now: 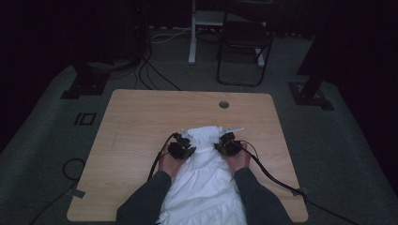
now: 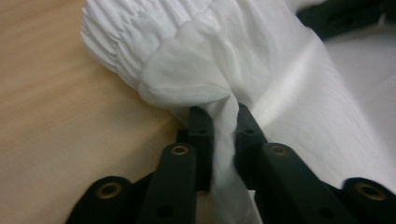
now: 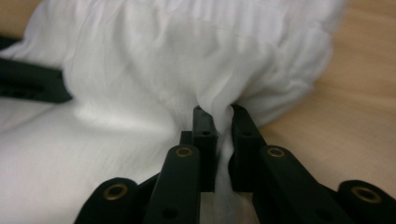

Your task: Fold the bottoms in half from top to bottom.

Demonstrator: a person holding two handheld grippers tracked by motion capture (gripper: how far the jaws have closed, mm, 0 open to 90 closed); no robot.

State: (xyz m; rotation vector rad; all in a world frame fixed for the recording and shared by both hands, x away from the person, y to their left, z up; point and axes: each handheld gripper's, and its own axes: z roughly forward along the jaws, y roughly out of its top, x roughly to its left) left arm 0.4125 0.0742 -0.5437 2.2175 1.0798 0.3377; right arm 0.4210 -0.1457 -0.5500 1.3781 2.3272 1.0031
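Observation:
A white garment (image 1: 202, 180) with a gathered elastic band (image 1: 206, 131) at its far end lies on the wooden table (image 1: 141, 122), trailing off the near edge between the person's forearms. My left gripper (image 1: 182, 149) is at the band's left side, my right gripper (image 1: 228, 144) at its right side. In the left gripper view my left gripper (image 2: 219, 114) is shut on a pinched fold of the white garment (image 2: 224, 135) just below the gathered band (image 2: 116, 37). In the right gripper view my right gripper (image 3: 217, 114) is likewise shut on a fold of the garment (image 3: 223, 154).
A round cable hole (image 1: 224, 104) sits near the table's far edge. A black chair (image 1: 244, 47) and a white post (image 1: 192, 33) stand on the floor beyond. Cables trail from both grippers across the table. Bare wood lies left, right and beyond the garment.

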